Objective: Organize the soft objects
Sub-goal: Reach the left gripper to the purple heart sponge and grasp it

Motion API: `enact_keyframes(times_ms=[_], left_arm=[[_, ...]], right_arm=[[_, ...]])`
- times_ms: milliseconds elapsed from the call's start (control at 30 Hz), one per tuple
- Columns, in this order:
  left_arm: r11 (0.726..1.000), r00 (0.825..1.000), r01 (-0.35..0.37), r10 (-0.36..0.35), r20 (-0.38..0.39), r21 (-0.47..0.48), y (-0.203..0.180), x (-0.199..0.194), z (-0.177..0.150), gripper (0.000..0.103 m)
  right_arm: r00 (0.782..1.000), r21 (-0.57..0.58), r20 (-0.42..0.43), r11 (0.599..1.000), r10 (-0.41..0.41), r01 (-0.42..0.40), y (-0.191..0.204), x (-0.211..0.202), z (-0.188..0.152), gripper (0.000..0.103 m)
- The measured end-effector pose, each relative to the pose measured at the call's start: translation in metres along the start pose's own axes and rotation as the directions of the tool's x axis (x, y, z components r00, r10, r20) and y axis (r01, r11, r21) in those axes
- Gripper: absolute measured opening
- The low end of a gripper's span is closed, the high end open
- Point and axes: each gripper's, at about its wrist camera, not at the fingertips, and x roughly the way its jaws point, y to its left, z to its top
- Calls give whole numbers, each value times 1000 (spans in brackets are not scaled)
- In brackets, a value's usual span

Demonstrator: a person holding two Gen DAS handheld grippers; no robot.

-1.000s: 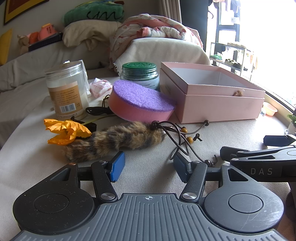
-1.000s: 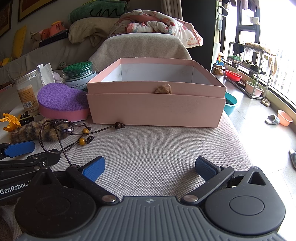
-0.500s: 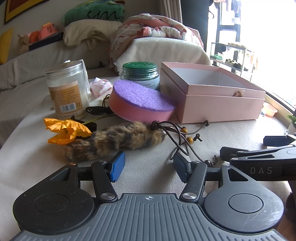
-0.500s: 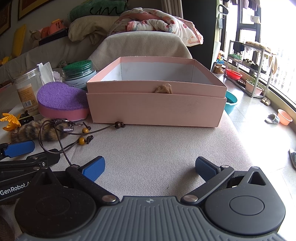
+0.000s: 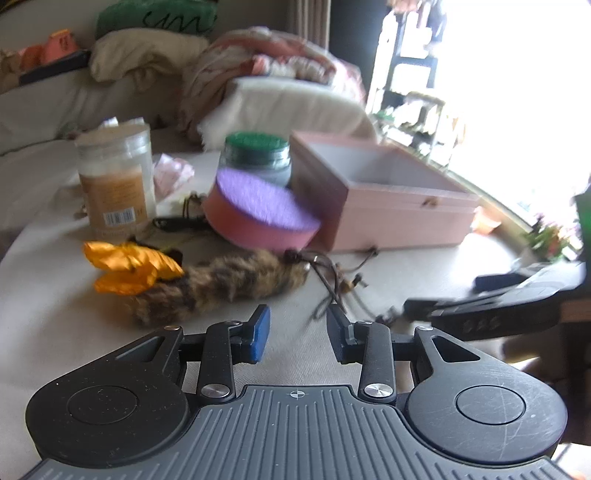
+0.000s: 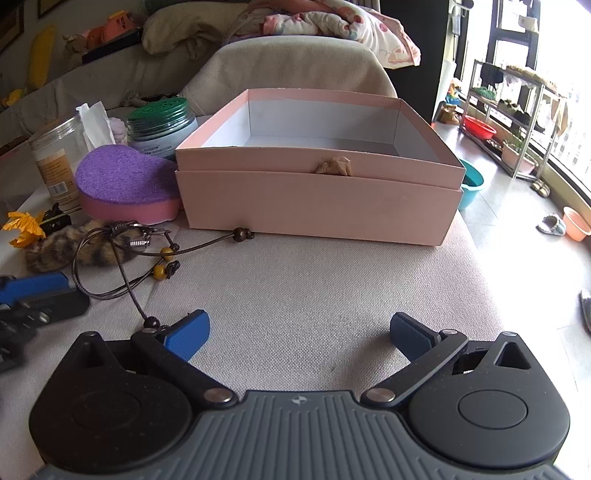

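Observation:
A brown striped furry tail (image 5: 221,284) (image 6: 70,243) with a beaded cord (image 6: 147,254) lies on the beige cloth table. An orange fabric flower (image 5: 129,266) (image 6: 24,225) lies at its left end. A pink sponge with a purple top (image 5: 258,214) (image 6: 125,184) sits behind them, beside an open, empty pink box (image 5: 380,199) (image 6: 317,192). My left gripper (image 5: 297,332) is open and empty, just short of the tail. My right gripper (image 6: 299,332) is wide open and empty in front of the box.
A clear jar with a tan label (image 5: 114,184) (image 6: 55,155) and a green-lidded jar (image 5: 256,158) (image 6: 160,123) stand behind the sponge. A sofa with piled cushions and blankets (image 6: 295,22) is behind the table. The table's right edge (image 6: 484,273) drops to the floor.
Both grippers have risen and tilted forward, so I see into the box. The left view has swung and blurred, and the left gripper now sits closer to the tail. No object moved.

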Motion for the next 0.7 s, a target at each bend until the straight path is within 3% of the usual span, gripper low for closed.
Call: enact_keyframes(times_ms=[167,267,300,367,533,600,667,700], left_arm=[[1000,993,-2,-1,121,21,22,-31,19,38],[995,969,-81,67,238,50,39,-43,31,39],[991,962,-122,104,252,57,45,-42,36,39],[986,967,-157,142,214,57,57,-34,46,39],[994,995,-84,87,49,-63,84,-7,58,38],[989,998,-11,19,57,-147,86,-6,60,38],[981,993,96,-81,91,-166,84,-7,62,39],[979,992,106,-93,85,-173,82,-3,66,39]], right_arm=[[1000,-19,18,1000,19,-19,-1,-3,-3,103],[1000,-21,22,1000,23,-22,-1,-3,-3,103],[999,-22,23,1000,23,-22,-1,-3,-3,103],[999,-26,20,999,26,-25,-1,-3,-2,103],[999,-28,25,999,27,-27,-1,-3,-3,103],[999,-27,26,999,27,-27,-1,-3,-3,103],[999,-26,27,999,27,-26,0,-3,-3,103],[999,-26,26,999,27,-26,0,-3,-3,103]])
